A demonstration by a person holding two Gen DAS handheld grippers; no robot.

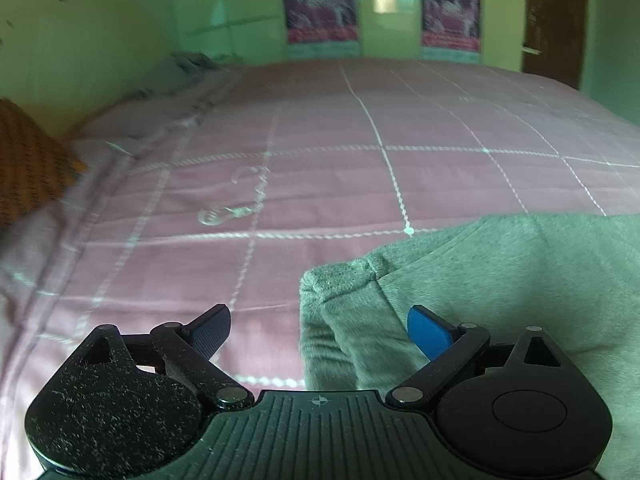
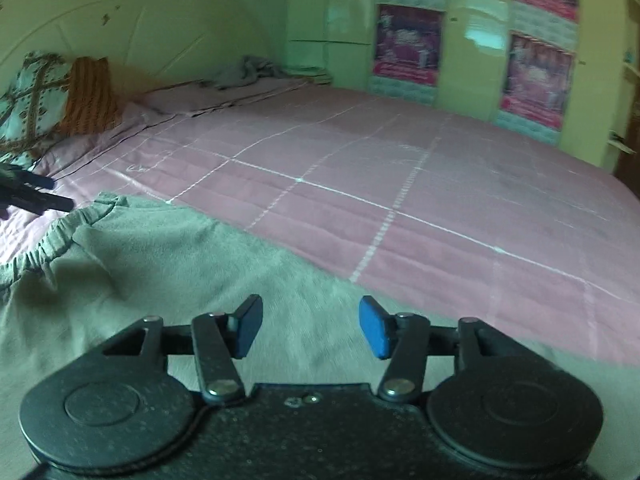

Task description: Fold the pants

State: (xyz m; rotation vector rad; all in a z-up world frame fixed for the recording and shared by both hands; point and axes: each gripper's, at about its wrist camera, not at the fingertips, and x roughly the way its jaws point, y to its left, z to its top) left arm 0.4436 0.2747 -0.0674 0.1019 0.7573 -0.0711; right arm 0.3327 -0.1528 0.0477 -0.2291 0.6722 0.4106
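Both wrist views low over bed (image 1: pixel 360 140)

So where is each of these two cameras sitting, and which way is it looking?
Left wrist view: rides on the left gripper, looking forward and down across the pink bedspread; its own two spread fingers show, over a corner of the grey pants.
Right wrist view: rides on the right gripper, above the pants, facing the pillows; its fingers show, and the left gripper's tip at the left edge.
Shared: pants, bedspread, postered wardrobe.
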